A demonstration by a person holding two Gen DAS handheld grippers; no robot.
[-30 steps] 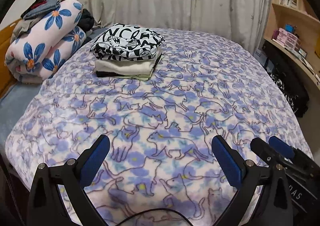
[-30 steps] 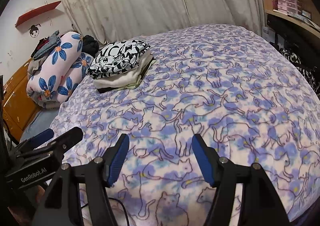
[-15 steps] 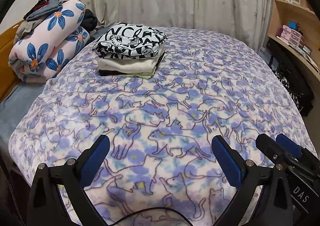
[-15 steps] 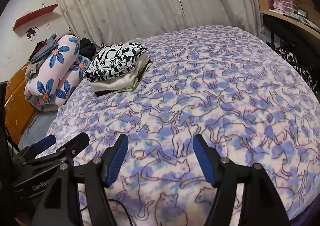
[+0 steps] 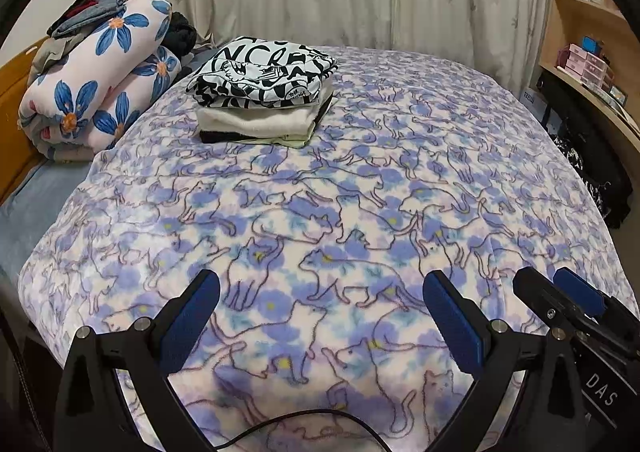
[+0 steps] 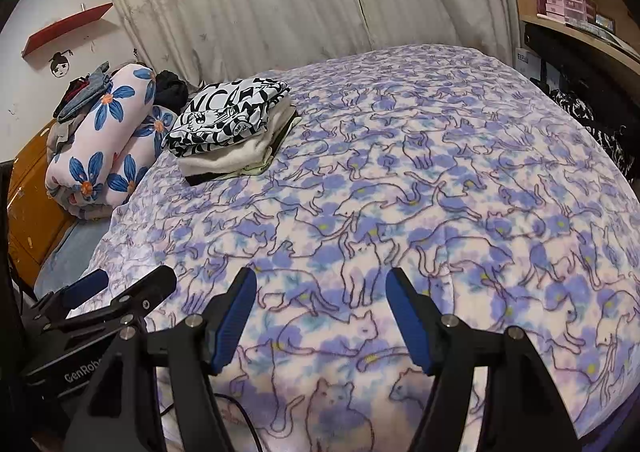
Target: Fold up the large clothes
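Bed [image 5: 400, 179] with a cat-print fleece blanket [image 6: 440, 191] fills both views; its middle and near end are bare, with no garment spread out for folding. Judgement: a batch looks done and the next piece is not yet fetched, or the task is finished; cannot tell which.

Rolled floral quilt [image 5: 96, 79] lies left of the bed's far end, against an orange wooden bed frame [image 6: 28, 187]. A few crumpled clothes [image 5: 86, 9] sit on top of the quilt, unfolded; a dark bundle [image 6: 171, 89] is wedged behind it. These may be what is left.

Stack of folded clothes [image 5: 264, 91] sits on the bed's far left part, just beside the quilt. Top is a black-and-white lettered shirt [image 6: 228, 111], then a cream piece, a black piece and a pale green one at the bottom. Stack looks tidy, edges roughly aligned.

Right of the bed, a wooden shelf [image 6: 576, 31] carries small pink drawer boxes [image 5: 588, 61]; contents hidden. Dark patterned fabric [image 6: 592, 123] hangs below the shelf.

Left hand-held gripper [image 5: 320, 316] hovers over the bed's near edge, jaws wide apart, nothing between them. Right hand-held gripper [image 6: 320, 316] sits beside it, jaws partly spread, also empty.
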